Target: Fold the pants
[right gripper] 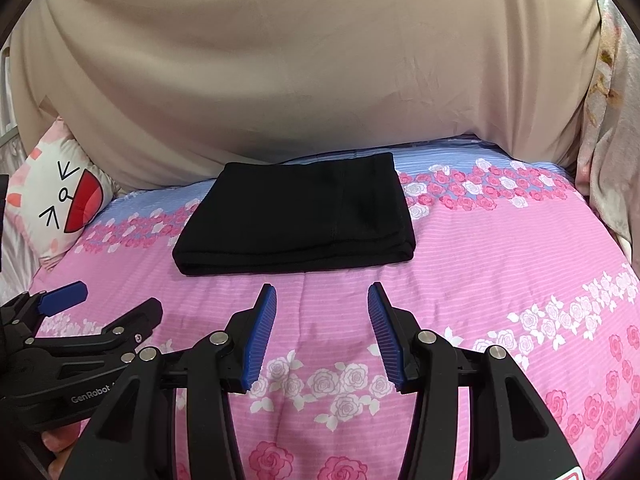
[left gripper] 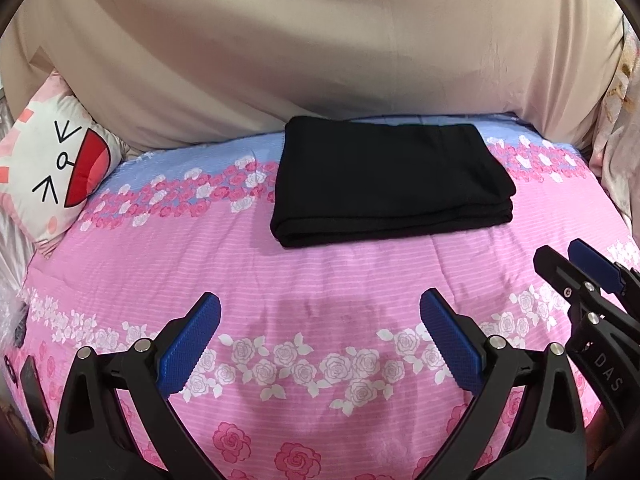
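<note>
Both tongs hover spread and empty: left gripper [left gripper: 320, 300], right gripper [right gripper: 322, 294]. Ahead of both lie the pants [left gripper: 390, 184], folded into 1 black rectangle on the rose-print bedspread [left gripper: 320, 280], untouched. Only the left view shows a phone [left gripper: 36, 400] at its bottom-left edge.

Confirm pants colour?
Plain black pants, folded on the floral bedspread. Clearest in the right wrist view.

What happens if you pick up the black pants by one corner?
The black pants would probably flop and unfold, since soft stacked layers show at the near edge. They look light and unlikely to slide far on the quilted pink bedspread.
</note>
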A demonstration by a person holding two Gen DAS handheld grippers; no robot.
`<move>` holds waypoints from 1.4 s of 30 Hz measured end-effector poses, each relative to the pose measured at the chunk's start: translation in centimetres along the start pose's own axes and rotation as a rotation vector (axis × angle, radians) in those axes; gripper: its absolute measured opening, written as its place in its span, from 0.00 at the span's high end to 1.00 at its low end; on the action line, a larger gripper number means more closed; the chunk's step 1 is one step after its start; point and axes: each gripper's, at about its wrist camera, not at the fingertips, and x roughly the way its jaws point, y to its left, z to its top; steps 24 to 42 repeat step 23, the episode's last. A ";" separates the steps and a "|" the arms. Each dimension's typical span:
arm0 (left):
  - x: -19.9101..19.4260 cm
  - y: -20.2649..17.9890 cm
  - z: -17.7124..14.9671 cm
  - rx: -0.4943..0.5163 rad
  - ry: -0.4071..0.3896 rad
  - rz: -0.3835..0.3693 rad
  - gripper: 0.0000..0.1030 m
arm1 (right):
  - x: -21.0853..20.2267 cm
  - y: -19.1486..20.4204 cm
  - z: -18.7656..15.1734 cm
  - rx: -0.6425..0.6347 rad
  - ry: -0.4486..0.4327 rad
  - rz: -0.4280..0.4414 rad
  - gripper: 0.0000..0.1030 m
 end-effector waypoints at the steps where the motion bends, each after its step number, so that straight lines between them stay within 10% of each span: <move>1: 0.2 0.1 0.0 -0.006 0.010 -0.005 0.06 | 0.0 0.0 0.0 -0.001 0.002 0.002 0.54; 42: 0.2 -0.1 -0.4 0.016 0.001 0.057 0.06 | 0.0 -0.1 -0.6 -0.015 0.014 0.008 0.48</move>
